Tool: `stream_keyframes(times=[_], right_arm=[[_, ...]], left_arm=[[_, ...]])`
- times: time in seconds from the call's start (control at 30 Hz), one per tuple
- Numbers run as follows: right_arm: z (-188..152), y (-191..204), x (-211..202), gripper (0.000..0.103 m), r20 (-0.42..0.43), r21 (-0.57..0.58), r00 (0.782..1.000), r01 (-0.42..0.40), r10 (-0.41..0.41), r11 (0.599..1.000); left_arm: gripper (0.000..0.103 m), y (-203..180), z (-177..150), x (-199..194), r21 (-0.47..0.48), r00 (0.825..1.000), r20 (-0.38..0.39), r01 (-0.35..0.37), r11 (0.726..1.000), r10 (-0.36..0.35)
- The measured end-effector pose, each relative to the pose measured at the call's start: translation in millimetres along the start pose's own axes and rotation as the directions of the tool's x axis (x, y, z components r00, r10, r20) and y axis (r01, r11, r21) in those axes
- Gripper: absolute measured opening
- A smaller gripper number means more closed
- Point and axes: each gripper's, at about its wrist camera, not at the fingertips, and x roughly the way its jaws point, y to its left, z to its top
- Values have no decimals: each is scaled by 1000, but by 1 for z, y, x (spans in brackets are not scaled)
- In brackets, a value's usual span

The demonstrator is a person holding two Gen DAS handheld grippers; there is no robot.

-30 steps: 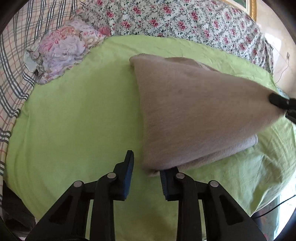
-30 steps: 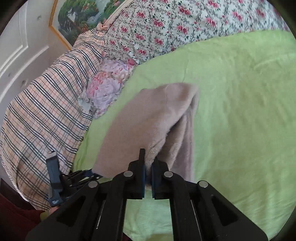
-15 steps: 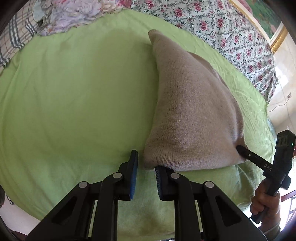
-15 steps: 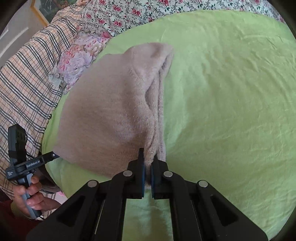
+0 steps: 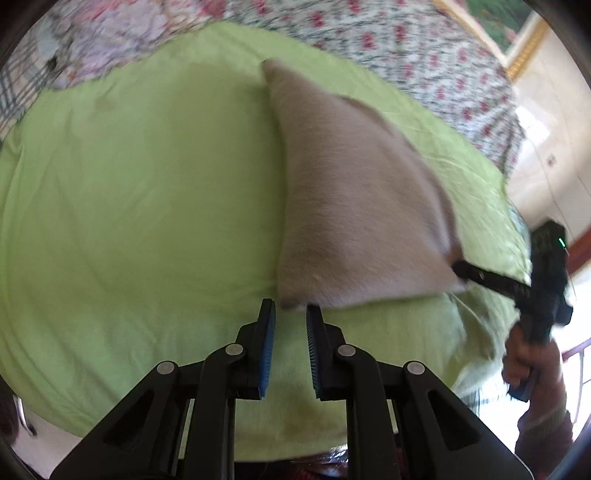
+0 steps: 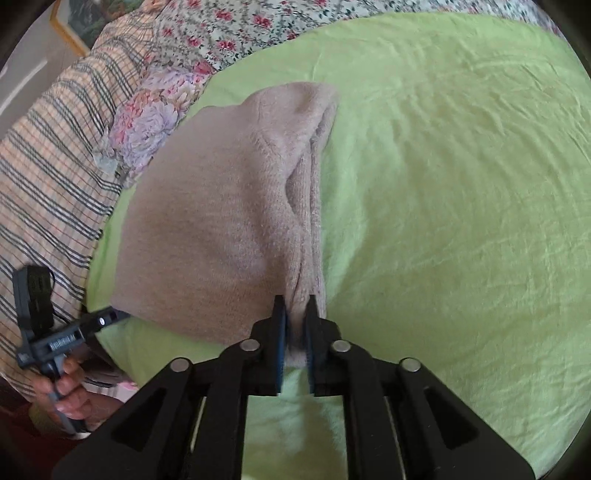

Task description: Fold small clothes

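So I've got the beige knit sweater [image 6: 221, 221] lying folded on the lime green sheet [image 6: 443, 184] of the bed, roughly in the middle, with its far end pointing toward the flowery bedspread [image 6: 236, 33] at the back.

My right hand-held gripper [image 6: 294, 306] is down at the near right corner of the sweater. A bunched fold of the knit sits between the jaws, which are only a narrow gap apart and opening right now, so the pads look like they're letting go rather than pinching. From the left camera you can see the tips of that same hand-held gripper [image 5: 460, 266] at the sweater's [image 5: 354, 206] corner, with my hand [image 5: 532, 354] on the handle.

My left hand-held gripper [image 5: 288, 312] is at the near left corner. Jaws are narrow and closing, and the corner's edge sits right at the fingertips, though I can't say the pads are actually on it; the gap between them shows mostly green sheet [image 5: 129, 203]. That view is pretty blurry.

Off to the left there's a plaid blanket [image 6: 48, 155] and a crumpled floral cloth [image 6: 147, 118] just beside the sweater's far left edge.
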Motion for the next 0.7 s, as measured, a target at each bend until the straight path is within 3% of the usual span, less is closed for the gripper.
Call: stream_keyframes(times=[0.07,0.13,0.17,0.27,0.4,0.43,0.5,0.6,0.7], right_arm=[[10,-1,-13,20,48,27,997,-60,58,998],[27,-2,-19,40,86,44,992,-95,91,994],[36,-2,-19,43,100,47,991,-98,93,994],[68,-1,-6,45,136,61,986,-110,101,992],[101,-7,43,45,61,146,988,-147,140,978],[103,-5,51,37,41,145,987,-162,158,976],[108,2,52,8,52,102,992,-123,118,987],[114,12,43,8,98,34,995,-26,23,999],[110,8,58,7,50,2,998,44,-44,999]], left_arm=[[14,-1,3,-17,26,998,27,47,999,-48],[14,-2,10,-29,48,995,56,79,996,-82],[14,-4,14,-33,57,994,70,85,995,-89],[15,-13,34,-36,98,988,99,111,989,-121],[15,-29,53,-20,150,985,98,125,981,-140],[15,-33,56,-14,159,985,93,132,978,-148],[18,-38,60,-1,177,984,78,142,974,-158],[18,-36,60,21,181,988,30,142,973,-150],[18,-36,52,48,183,993,-34,114,976,-110]])
